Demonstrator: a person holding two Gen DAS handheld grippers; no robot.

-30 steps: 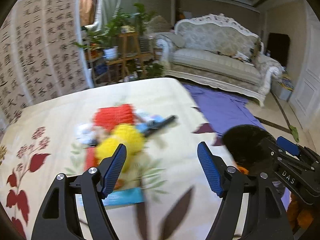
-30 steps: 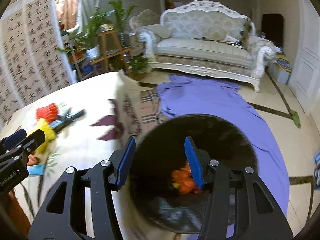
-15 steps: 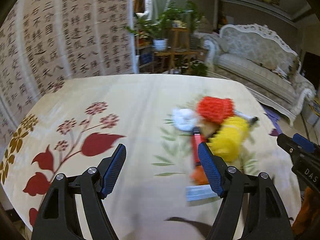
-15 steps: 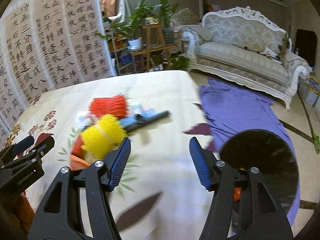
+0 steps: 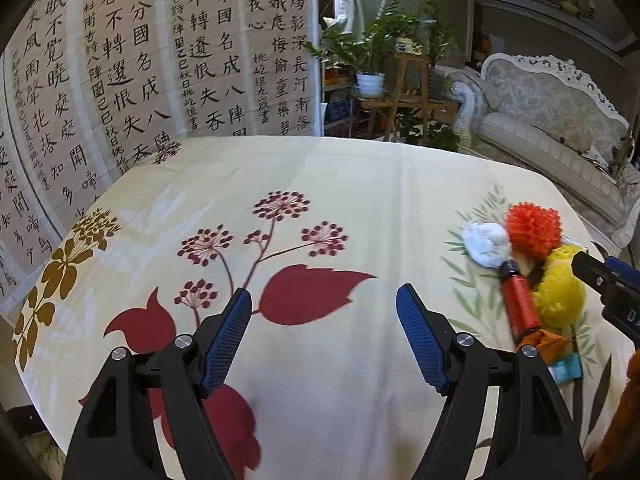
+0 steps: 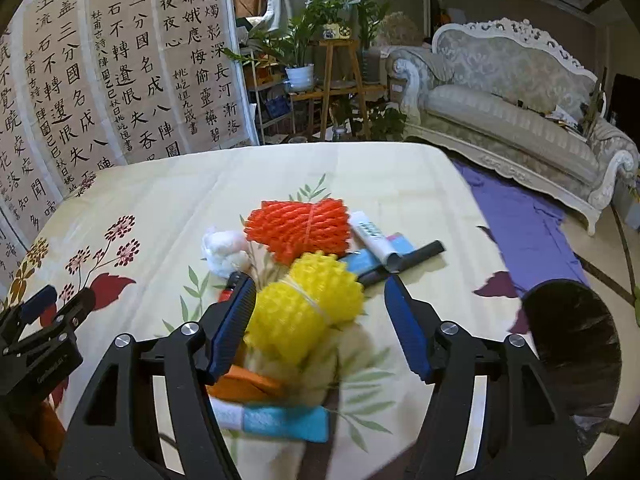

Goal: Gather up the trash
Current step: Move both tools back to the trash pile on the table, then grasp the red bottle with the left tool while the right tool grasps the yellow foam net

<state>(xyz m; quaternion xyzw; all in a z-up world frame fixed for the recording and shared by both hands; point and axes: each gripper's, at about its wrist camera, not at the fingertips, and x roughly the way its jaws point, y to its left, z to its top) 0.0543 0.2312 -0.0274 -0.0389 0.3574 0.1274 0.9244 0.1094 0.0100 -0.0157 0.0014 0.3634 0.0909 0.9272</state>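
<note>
Yellow foam net (image 6: 308,308) between spread right tool (image 6: 320,308) fingers, left tool (image 5: 324,336) spread over tablecloth (image 5: 360,184), calligraphy screen (image 5: 160,52) behind

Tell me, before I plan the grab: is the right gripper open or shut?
Open: the right gripper has blue fingers spread apart, straddling the yellow foam net.

Table in front of me is covered by a cream floral tablecloth (image 5: 360,184) with dark red flowers and leaves and an ochre sprig near its left edge. Behind it I see a folding screen (image 5: 160,52) of black calligraphy on beige panels. Right of the screen, potted plants (image 6: 304,48) sit on a wooden stand (image 6: 340,80); one white pot is visible. Further right, a pale carved sofa (image 6: 512,108) stands against the wall. A purple cloth (image 6: 520,220) lies on the floor between table and sofa.
</note>
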